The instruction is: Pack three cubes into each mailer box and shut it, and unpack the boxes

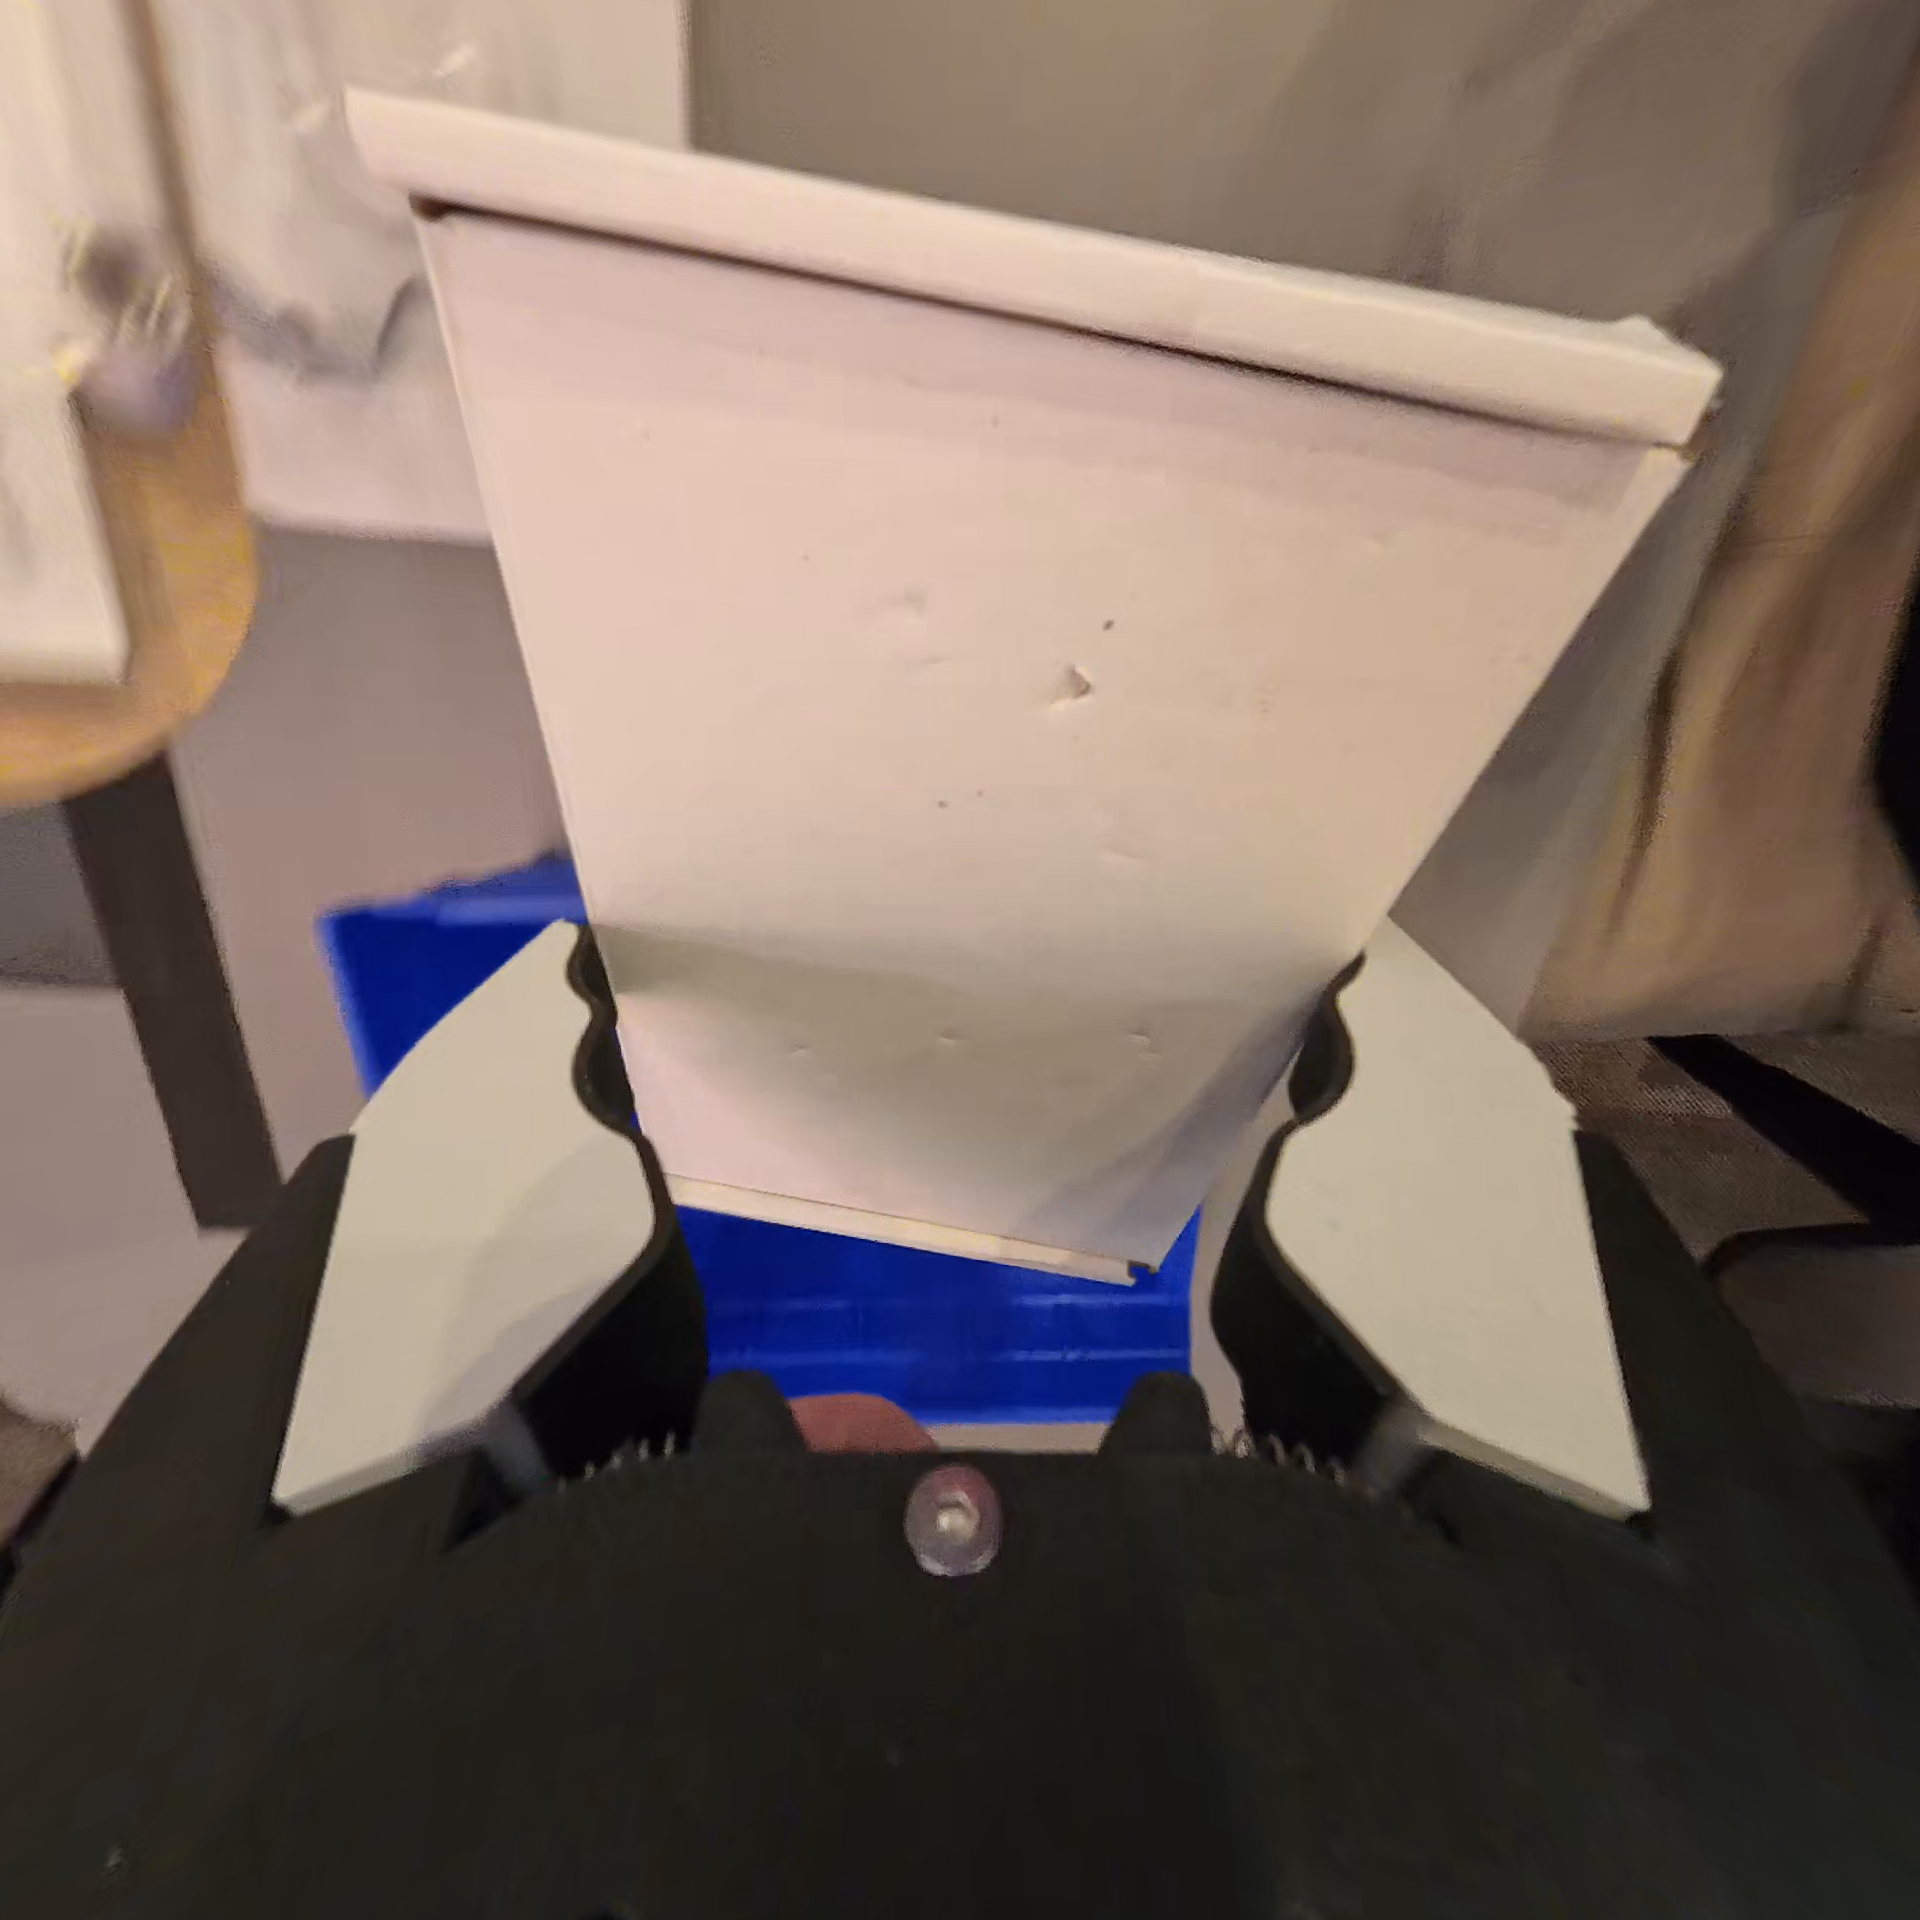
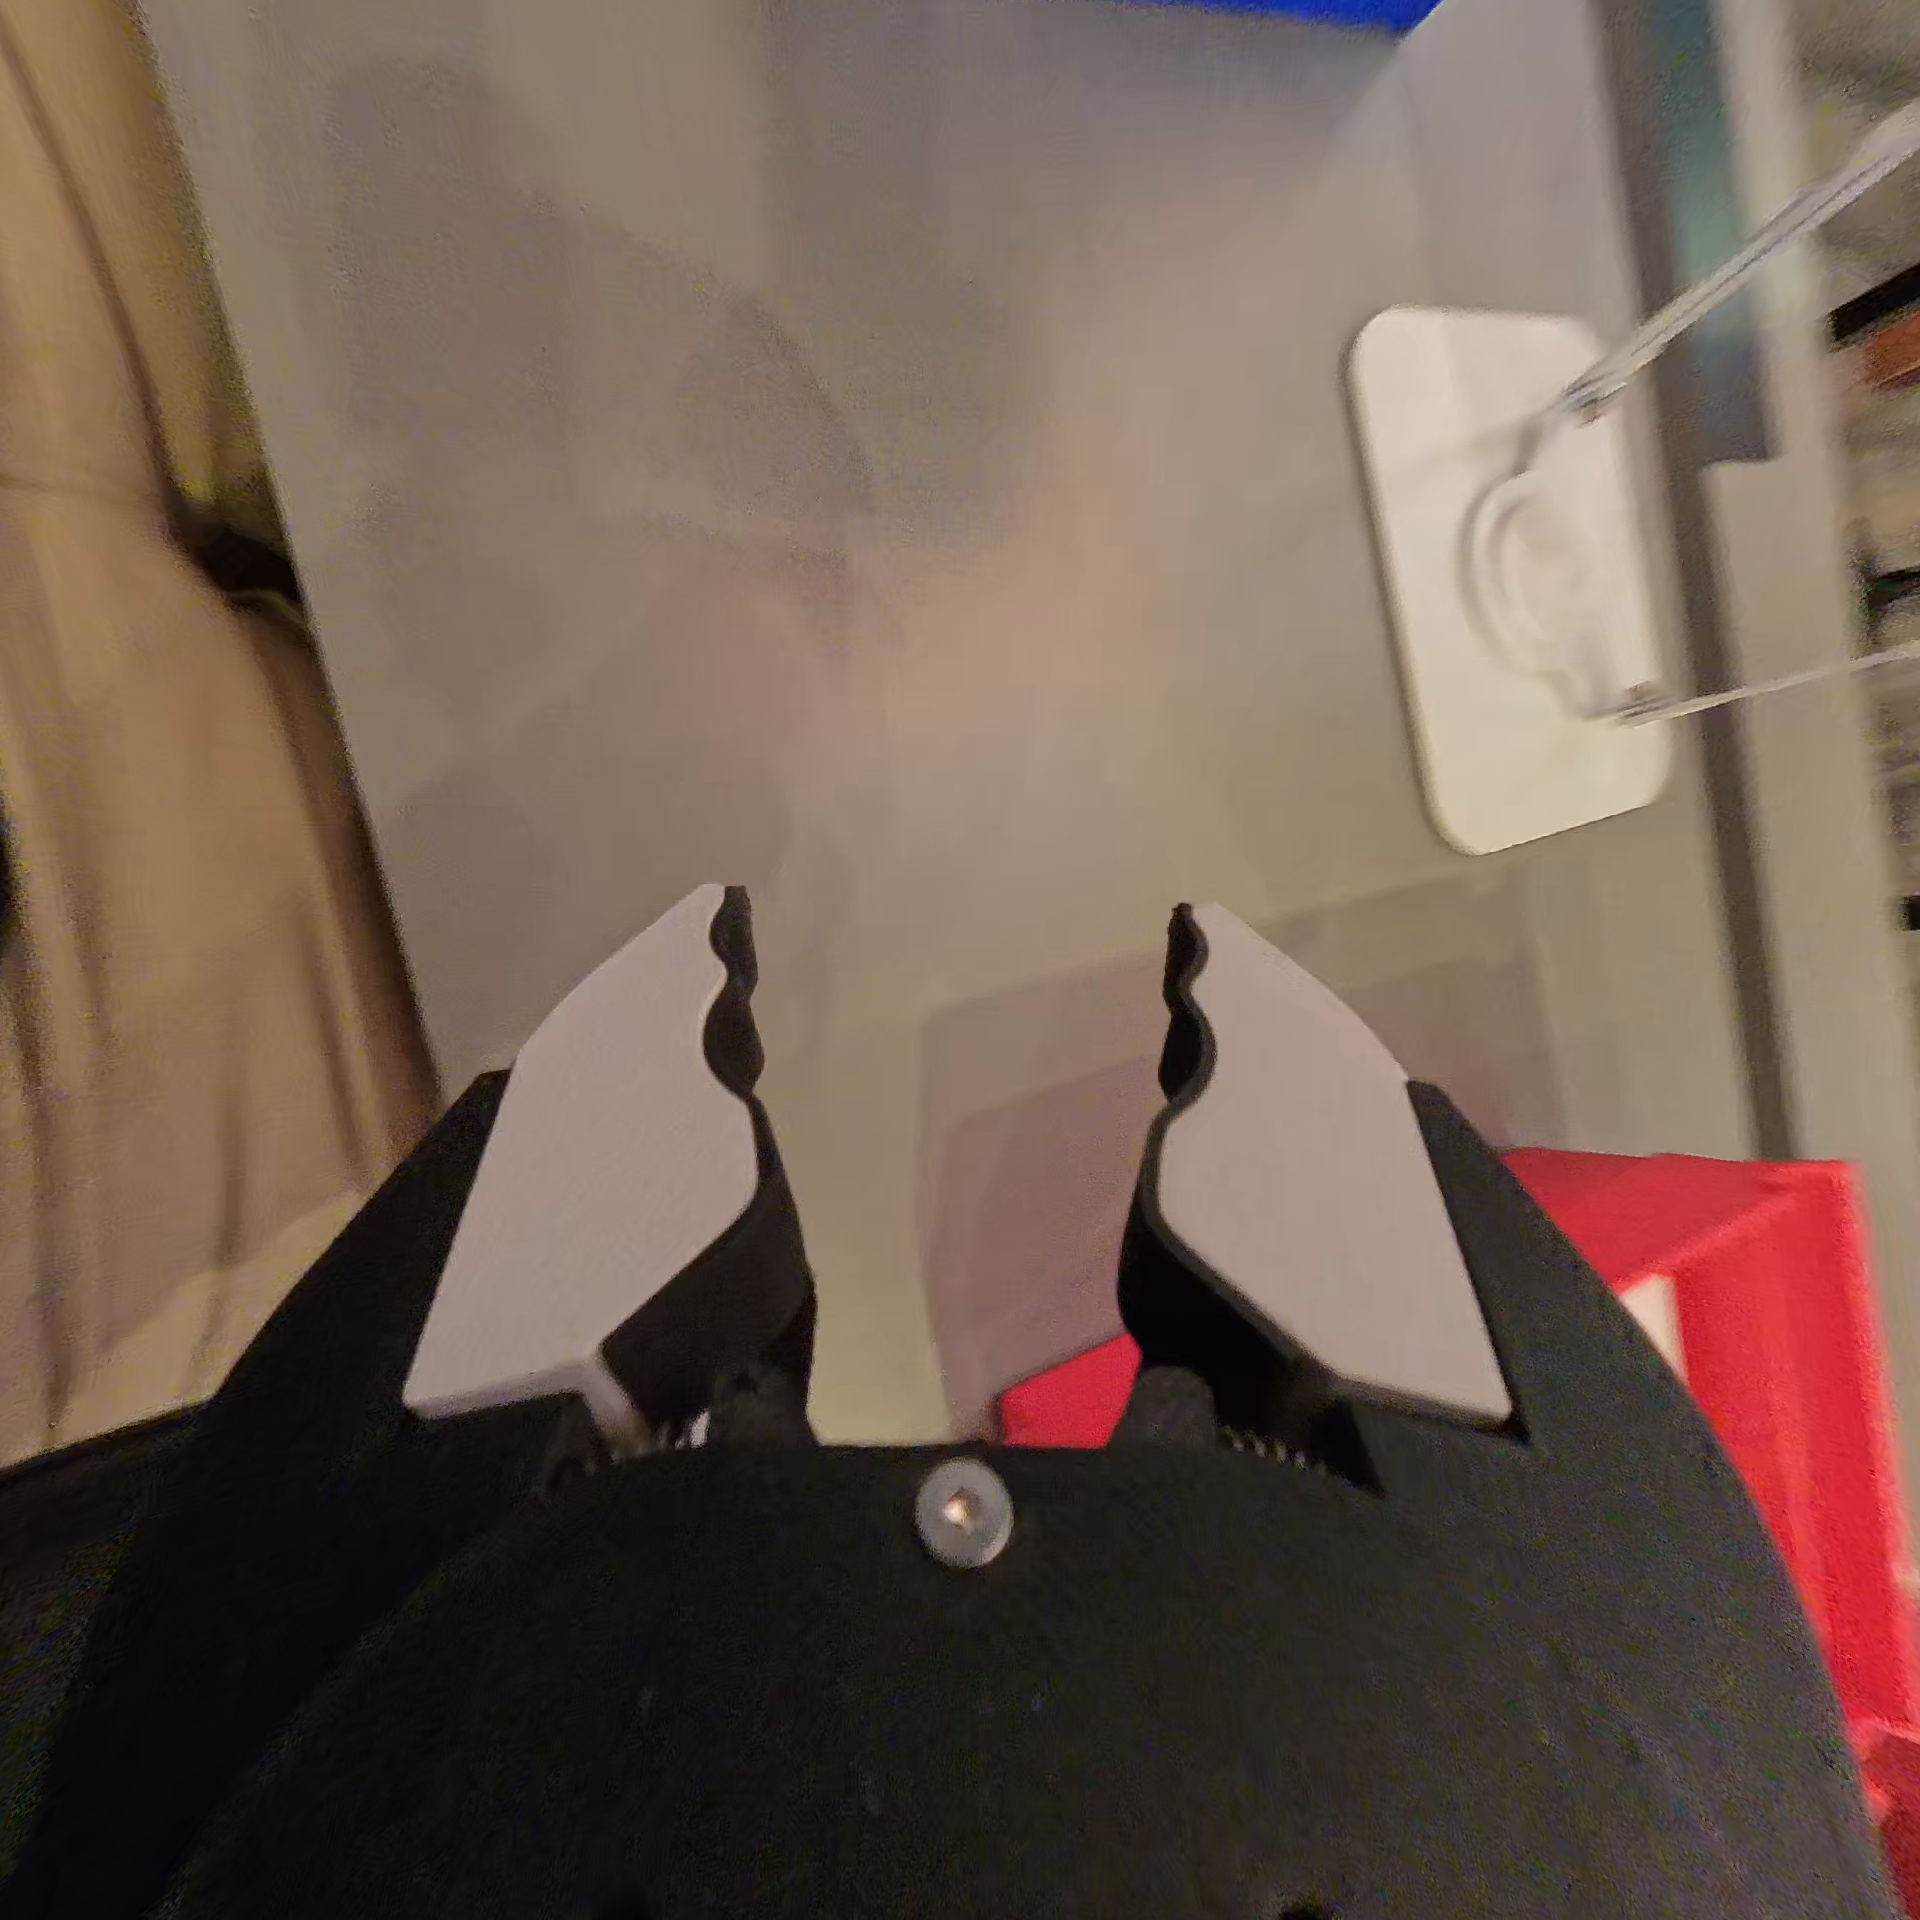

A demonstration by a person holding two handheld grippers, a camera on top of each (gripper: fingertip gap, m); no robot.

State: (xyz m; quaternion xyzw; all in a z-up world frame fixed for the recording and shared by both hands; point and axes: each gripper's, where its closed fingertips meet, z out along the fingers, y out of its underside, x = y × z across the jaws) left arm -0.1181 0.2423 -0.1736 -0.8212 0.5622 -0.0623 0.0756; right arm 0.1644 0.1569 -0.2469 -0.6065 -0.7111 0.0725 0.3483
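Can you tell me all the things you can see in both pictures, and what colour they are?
mailer box: one, white, lid shut, held up between the left tongs.
bin: one, blue, below and behind the box.
round tabletop: one, wooden, far left, blurred.
red thing: one, lower right, beside the right tongs; kind unclear.
wall plate: one, white, on the pale surface at right.
left tongs: one pair, grey and black, shut on the box.
right tongs: one pair, grey and black, open, empty.

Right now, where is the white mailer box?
In the left wrist view, the mailer box is held between the fingers of the left gripper, lifted above a blue bin.
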